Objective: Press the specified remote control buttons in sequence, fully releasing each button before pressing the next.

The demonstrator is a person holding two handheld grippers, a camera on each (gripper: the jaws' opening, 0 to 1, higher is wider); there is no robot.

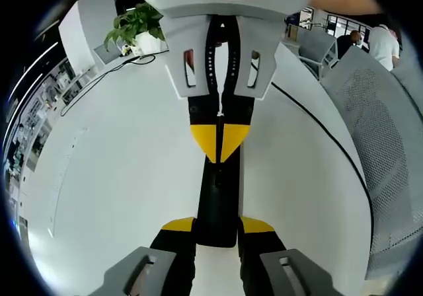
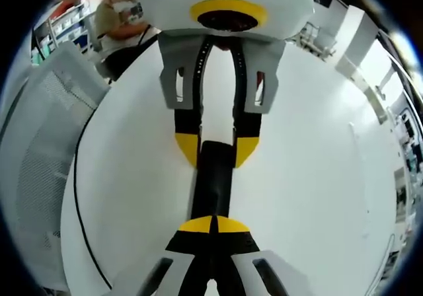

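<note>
Remote control [image 1: 218,197]: black, slim, on white table [image 1: 119,197]. Left gripper [image 1: 217,233] straddles its near end, jaws apart. Right gripper [image 2: 214,224], jaws together, tips apparently pressing far end. Risk: sideways skid, wrong button.
</note>
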